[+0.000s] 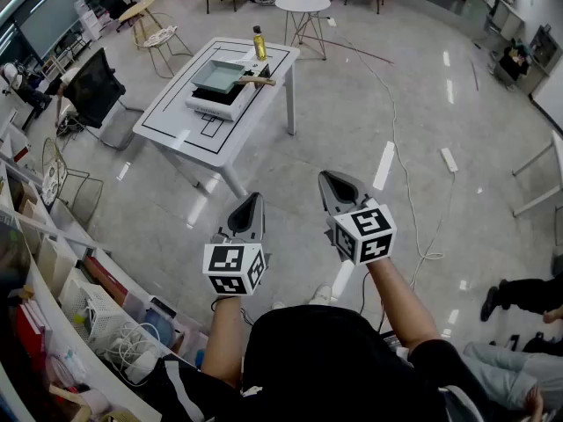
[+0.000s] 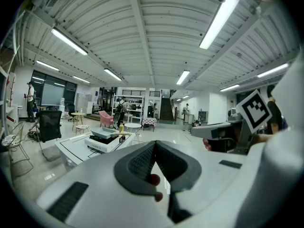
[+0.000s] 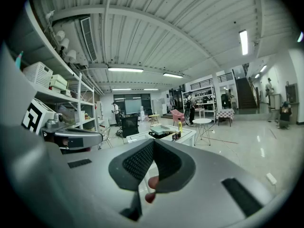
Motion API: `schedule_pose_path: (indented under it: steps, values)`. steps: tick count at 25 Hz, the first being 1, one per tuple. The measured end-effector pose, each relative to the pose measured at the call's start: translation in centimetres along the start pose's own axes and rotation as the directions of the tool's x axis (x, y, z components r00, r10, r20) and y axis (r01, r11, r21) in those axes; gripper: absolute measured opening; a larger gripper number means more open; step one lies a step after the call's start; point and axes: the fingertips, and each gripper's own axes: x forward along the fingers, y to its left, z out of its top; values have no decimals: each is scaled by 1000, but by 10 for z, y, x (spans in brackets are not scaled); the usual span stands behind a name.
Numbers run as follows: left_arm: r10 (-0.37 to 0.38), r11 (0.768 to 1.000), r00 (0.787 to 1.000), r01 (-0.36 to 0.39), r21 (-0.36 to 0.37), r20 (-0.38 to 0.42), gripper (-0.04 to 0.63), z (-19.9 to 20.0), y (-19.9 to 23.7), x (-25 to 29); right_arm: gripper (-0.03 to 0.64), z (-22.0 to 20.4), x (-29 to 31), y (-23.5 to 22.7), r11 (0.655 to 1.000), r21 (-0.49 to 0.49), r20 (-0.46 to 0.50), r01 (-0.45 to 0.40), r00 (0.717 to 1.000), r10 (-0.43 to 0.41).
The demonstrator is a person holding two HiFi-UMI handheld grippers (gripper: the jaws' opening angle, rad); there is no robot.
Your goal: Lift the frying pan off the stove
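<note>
1. Pan location: the frying pan [image 1: 220, 76] sits flat on top of the stove [image 1: 214, 105]. It is a squarish, shallow, pale green pan. Its wooden handle [image 1: 260, 81] runs out past the stove's edge on the side facing the yellow bottle [image 1: 259, 43].
2. The stove stands on a white tabletop [image 1: 180, 130], with open floor [image 1: 369, 104] between it and the person.
3. Left tool [image 1: 255, 199]: jaws closed tip to tip with nothing between them. It is held low in front of the person, well apart from the stove.
4. Right tool [image 1: 326, 177]: jaws pressed together and empty. It sits level with the left tool and is just as far from the stove.
5. Handling, as a judgement:
   - The pan body looks like rigid metal of moderate weight, and it appears empty.
   - The coated walls are likely slick, so the rim makes a poor hold.
   - The wooden handle should give better bite.
   - The weight sits away from the handle, so a hold at the handle's far end would probably let the pan droop.
   - The best hold is on the handle close to the pan body, squeezed firmly, then lifted straight up off the stove.
6. Hazard: the bottle stands near the handle and could be knocked on approach.
7. Lift not yet begun. The person needs to close on the stove and open a tool first.
</note>
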Motion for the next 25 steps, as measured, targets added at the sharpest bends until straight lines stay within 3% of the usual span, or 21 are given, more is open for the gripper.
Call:
schedule_pose_path:
  steps: [17,25]
  values:
    - [56,998,998,-57,-29,-25,11,-22,-43,23,2,-21,-12,-33,998,-9,-30,-63,998,62]
    - [54,997,998,-56,-51,-31,11,-21,-42,36,2,-19,2,-42,996,14,-27,-84,996,84]
